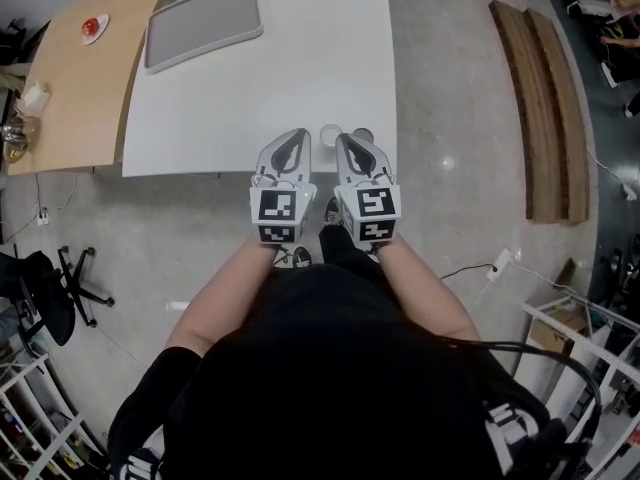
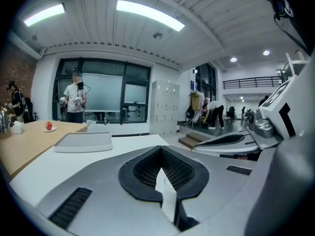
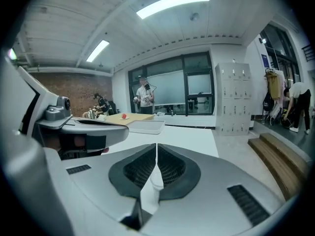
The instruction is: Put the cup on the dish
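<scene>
A small white cup (image 1: 330, 135) stands near the front edge of the white table (image 1: 260, 88), between my two gripper tips. A small grey round thing (image 1: 363, 135) sits just right of it, half hidden by the right gripper. My left gripper (image 1: 297, 136) and right gripper (image 1: 344, 140) reach side by side over the table edge, both shut and empty. In the left gripper view the jaws (image 2: 160, 149) meet at the tips, and the cup (image 2: 166, 191) shows through the slit below them. In the right gripper view the jaws (image 3: 156, 145) also meet, with the cup (image 3: 153, 181) below them.
A grey tray (image 1: 205, 23) lies at the table's far left corner. A wooden table (image 1: 80, 78) on the left carries a red thing on a small dish (image 1: 94, 28). Wooden steps (image 1: 545, 108) lie on the floor to the right. A person (image 2: 75, 100) stands far behind.
</scene>
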Available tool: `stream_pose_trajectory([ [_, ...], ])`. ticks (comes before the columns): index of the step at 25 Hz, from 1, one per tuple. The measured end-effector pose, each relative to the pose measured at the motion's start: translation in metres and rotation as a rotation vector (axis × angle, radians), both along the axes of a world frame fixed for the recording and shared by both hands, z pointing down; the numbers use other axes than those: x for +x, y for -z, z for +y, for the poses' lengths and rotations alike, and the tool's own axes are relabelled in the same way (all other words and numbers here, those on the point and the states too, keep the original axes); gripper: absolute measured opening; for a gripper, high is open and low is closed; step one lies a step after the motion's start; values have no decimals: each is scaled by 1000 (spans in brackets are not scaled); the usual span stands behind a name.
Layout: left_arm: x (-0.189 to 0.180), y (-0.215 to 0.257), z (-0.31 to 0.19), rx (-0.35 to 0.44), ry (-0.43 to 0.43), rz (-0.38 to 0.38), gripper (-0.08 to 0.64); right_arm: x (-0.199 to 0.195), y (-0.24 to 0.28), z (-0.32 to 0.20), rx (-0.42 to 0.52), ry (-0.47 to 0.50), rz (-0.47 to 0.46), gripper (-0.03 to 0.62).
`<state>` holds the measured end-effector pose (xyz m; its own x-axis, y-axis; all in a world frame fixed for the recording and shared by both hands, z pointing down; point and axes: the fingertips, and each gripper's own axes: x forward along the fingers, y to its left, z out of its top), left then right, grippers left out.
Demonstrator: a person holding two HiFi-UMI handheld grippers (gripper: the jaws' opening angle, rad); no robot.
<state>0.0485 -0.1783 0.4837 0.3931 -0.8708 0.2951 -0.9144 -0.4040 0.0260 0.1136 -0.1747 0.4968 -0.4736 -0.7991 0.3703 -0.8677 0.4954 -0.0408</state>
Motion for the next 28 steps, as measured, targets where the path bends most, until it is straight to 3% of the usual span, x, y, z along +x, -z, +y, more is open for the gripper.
stream_pose_trajectory([
  [7, 10, -35, -27, -70, 5, -27, 8, 5, -38, -24, -64, 65, 12, 15],
  [15, 13, -63, -47, -126, 56, -88, 6, 5, -64, -43, -98, 216, 36, 17],
  [19, 13, -71, -53, -143, 103, -95, 6, 2, -77, -43, -125, 320, 54, 140],
  [22, 8, -76, -57, -159, 125, -87, 6, -5, -90, -44, -152, 372, 79, 197],
  [28, -8, -92, -65, -184, 143, -76, 8, -22, -125, -49, -215, 421, 121, 242],
])
